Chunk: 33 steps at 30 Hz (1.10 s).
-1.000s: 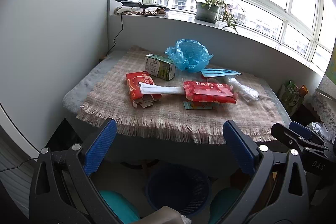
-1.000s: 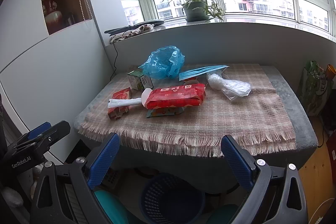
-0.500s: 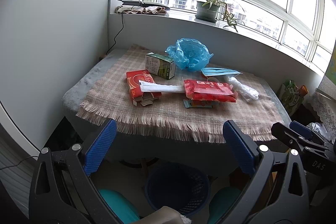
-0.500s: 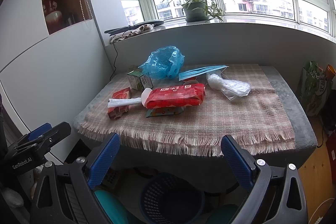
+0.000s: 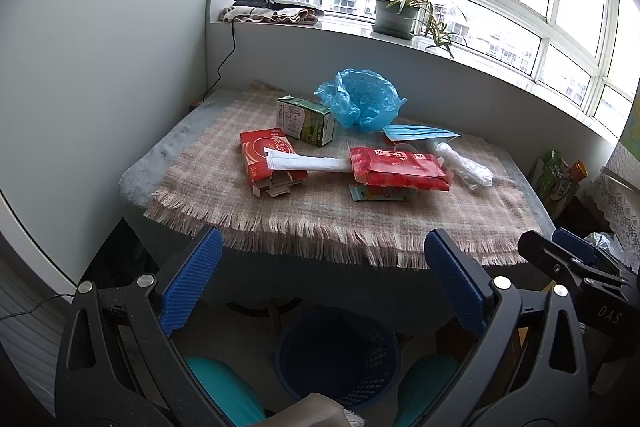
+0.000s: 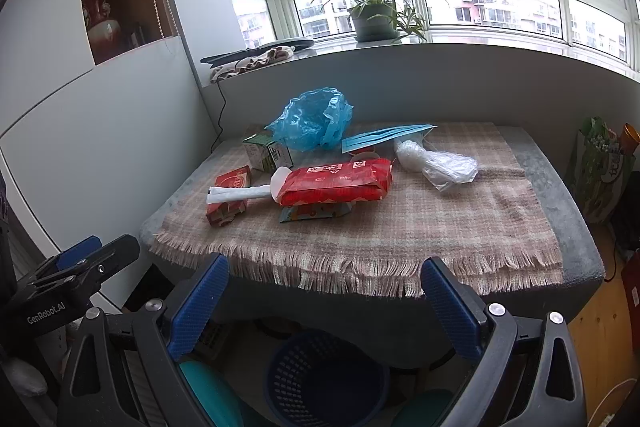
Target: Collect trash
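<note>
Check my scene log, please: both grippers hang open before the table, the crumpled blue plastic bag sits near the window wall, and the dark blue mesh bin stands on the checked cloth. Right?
One slip: the dark blue mesh bin stands on the floor under the table's front edge, not on the checked cloth, as the right wrist view shows. The open left gripper, open right gripper and crumpled blue plastic bag are as stated.

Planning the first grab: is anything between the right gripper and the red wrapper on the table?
Nothing visible blocks it. The right gripper is open, short of the table's fringed edge, with bare cloth up to the red wrapper. A white packet pokes out at its left end.
</note>
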Available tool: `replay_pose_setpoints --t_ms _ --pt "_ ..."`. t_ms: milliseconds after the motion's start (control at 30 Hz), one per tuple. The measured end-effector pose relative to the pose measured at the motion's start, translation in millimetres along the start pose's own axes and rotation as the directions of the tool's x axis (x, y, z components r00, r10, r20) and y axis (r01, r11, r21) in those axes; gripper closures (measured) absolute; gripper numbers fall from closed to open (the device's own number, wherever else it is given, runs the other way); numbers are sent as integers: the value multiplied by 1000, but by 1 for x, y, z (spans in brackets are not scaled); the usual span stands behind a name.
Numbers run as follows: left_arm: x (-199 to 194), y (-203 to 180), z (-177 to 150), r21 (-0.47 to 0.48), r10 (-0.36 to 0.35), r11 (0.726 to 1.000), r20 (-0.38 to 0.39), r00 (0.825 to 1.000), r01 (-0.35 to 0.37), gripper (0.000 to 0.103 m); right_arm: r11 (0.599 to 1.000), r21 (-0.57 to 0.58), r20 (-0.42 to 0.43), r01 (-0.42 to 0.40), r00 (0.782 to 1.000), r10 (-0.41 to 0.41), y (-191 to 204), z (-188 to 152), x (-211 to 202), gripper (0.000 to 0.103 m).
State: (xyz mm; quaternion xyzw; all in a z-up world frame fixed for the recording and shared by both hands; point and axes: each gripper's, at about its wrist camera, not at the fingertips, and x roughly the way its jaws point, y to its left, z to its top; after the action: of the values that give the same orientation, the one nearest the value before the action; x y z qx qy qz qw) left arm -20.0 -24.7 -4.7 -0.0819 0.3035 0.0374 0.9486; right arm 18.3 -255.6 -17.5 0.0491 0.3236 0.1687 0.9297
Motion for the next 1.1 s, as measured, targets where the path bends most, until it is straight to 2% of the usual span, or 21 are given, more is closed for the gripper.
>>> replay_pose_setpoints --t_ms 167,433,633,700,833,1033,1100 --pt "-1 0 -3 5 -8 1000 5 1000 8 0 1000 1 10 -7 1000 7 0 -1 -4 5" --pt "-23 3 -10 7 20 1000 27 999 -20 0 999 -42 24 -7 1000 8 3 -5 -23 6" --pt "-28 20 -6 -28 40 999 38 998 -39 0 997 -27 53 -72 996 73 -11 -7 -31 6" --pt "-25 29 -3 -42 39 998 30 999 -38 0 997 -34 85 -65 994 68 -15 -6 -30 6" --pt "-10 42 3 -70 29 997 13 999 -28 1 999 -22 72 -38 997 40 -25 0 -16 6" --pt "22 56 12 -111 -4 994 -13 1000 2 4 995 56 18 -83 996 82 -39 13 24 9" --pt "34 57 15 -108 -15 994 -27 1000 12 10 994 59 -7 -88 996 88 -41 18 40 11"
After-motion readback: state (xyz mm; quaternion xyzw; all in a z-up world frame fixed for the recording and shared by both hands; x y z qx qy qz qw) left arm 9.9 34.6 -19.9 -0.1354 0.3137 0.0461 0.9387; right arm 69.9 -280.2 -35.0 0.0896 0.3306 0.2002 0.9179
